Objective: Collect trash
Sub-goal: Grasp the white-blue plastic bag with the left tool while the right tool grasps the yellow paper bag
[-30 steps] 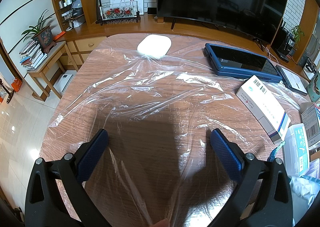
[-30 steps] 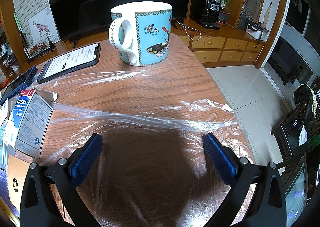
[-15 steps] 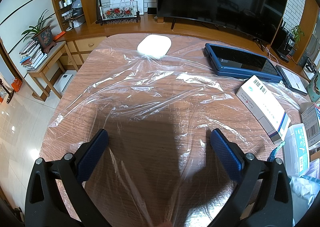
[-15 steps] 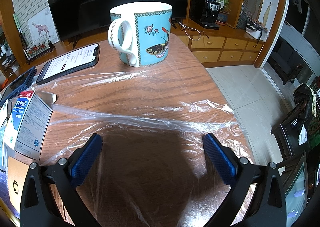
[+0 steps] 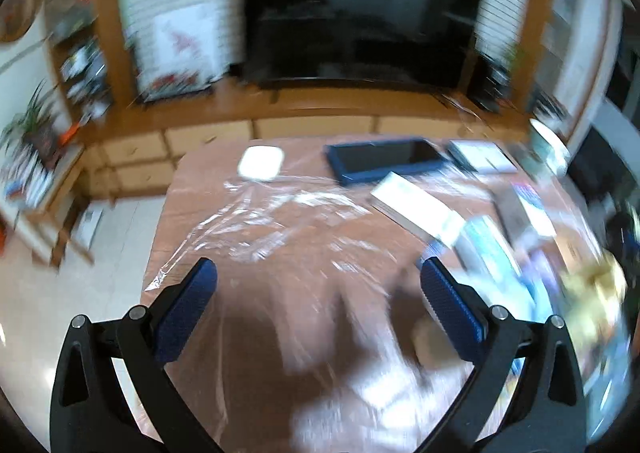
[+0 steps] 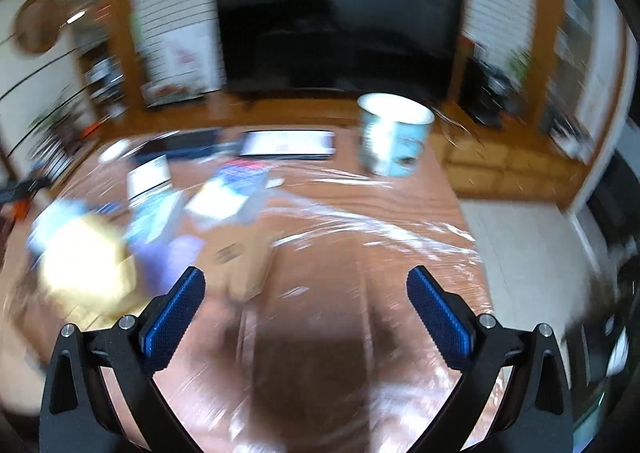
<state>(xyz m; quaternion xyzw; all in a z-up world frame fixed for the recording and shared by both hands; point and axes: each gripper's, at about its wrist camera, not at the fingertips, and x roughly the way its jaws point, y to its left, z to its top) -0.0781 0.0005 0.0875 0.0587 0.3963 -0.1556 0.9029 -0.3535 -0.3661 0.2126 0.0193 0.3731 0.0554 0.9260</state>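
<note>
Both views are blurred by motion. A clear plastic sheet (image 5: 276, 221) lies spread over the wooden table (image 5: 188, 181); it also shows in the right wrist view (image 6: 380, 229). Empty cardboard boxes (image 5: 416, 209) lie in a heap at the table's right side, and show left of centre in the right wrist view (image 6: 224, 197), with a crumpled yellowish wrapper (image 6: 88, 265) beside them. My left gripper (image 5: 318, 293) is open and empty above the sheet. My right gripper (image 6: 306, 301) is open and empty above the sheet.
A blue butterfly mug (image 6: 394, 141) stands at the far right of the table. A blue-cased tablet (image 5: 384, 159), a phone (image 6: 288, 143) and a white oval device (image 5: 260, 163) lie along the far edge. A TV (image 5: 360, 25) stands behind. Floor lies left and right of the table.
Both grippers have risen and pulled back from the table, so more of the table and room shows. Both stay open and empty. The views are now motion-blurred.
</note>
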